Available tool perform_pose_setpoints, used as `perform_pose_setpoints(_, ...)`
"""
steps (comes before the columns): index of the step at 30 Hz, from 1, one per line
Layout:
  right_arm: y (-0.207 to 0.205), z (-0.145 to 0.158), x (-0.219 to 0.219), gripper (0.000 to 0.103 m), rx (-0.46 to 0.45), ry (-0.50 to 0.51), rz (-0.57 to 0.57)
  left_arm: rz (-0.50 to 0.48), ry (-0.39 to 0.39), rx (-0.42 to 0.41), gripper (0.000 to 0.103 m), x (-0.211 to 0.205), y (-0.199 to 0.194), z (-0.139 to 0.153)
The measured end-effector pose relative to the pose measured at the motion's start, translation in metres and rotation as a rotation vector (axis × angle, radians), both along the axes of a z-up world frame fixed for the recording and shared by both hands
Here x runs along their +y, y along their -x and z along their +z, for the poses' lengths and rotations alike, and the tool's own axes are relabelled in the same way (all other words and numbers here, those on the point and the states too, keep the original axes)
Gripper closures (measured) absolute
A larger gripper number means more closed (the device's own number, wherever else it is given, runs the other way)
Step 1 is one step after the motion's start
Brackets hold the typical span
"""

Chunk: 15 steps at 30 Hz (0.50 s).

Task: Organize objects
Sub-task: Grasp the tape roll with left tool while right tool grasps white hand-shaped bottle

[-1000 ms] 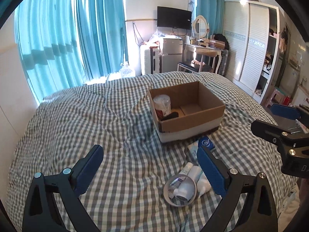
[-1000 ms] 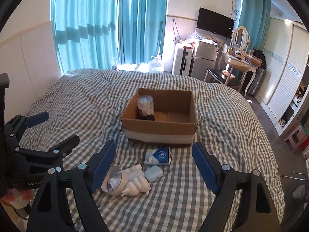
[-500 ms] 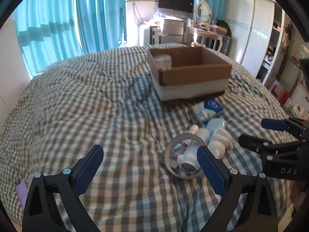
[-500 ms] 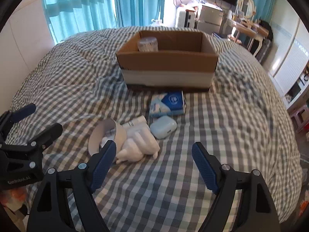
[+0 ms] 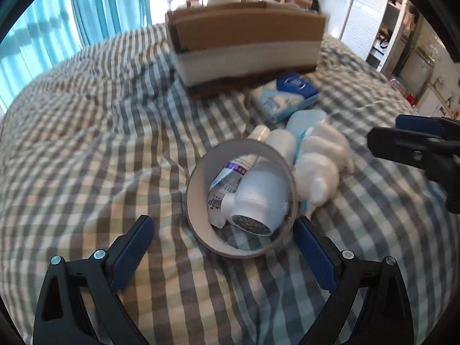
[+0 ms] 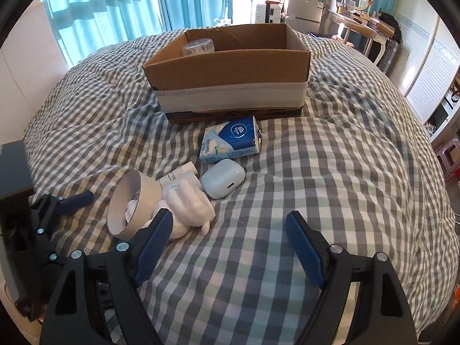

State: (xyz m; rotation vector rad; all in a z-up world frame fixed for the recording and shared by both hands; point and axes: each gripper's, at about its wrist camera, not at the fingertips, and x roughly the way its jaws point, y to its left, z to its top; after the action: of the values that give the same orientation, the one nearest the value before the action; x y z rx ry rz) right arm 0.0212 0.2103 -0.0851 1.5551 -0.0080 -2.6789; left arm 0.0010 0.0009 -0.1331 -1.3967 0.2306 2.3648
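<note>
Left wrist view: cardboard tape ring (image 5: 241, 198) standing on edge on the checked duvet (image 5: 86, 149), dead ahead of the left gripper (image 5: 222, 248), whose jaws are spread wide with nothing in them. A white bottle (image 5: 258, 198) and a squeezed tube (image 5: 230, 176) show through the hole, likely lying just behind it.
Also in that view: white plush toy (image 5: 319, 166) touching the ring's right side, tissue pack (image 5: 287, 96) further back by the cardboard box (image 5: 247, 43). It's blurry, so labels are unreadable.
Right wrist view: right gripper (image 6: 228, 248) also wide open and empty, its left finger (image 6: 152, 244) overlapping the plush toy (image 6: 187, 204) in the picture. Pale blue earbud case (image 6: 222, 178) sits just beside the toy, tissue pack (image 6: 231, 143) between it and the box (image 6: 230, 72), which already has a clear jar (image 6: 198, 47) inside.
Step in hand, my guess: left gripper going for the ring.
How to nail it: pinch one wall of the ring, not across it, since it'd probably squash or roll. Lift straight up so the bottle doesn't get dragged, and keep the right gripper out of the way.
</note>
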Motion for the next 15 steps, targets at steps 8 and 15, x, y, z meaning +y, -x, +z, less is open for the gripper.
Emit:
perform_pose_setpoints(8,0.011,-0.011,0.001,0.022,-0.014,0.003,0.017,-0.035,-0.070,-0.090,0.003,0.010,0.034,-0.021)
perform_pose_setpoints(15,0.017,-0.014,-0.006,0.022,-0.026,-0.005,0.029,-0.023,-0.154,-0.054,0.021,-0.004,0.024,-0.001)
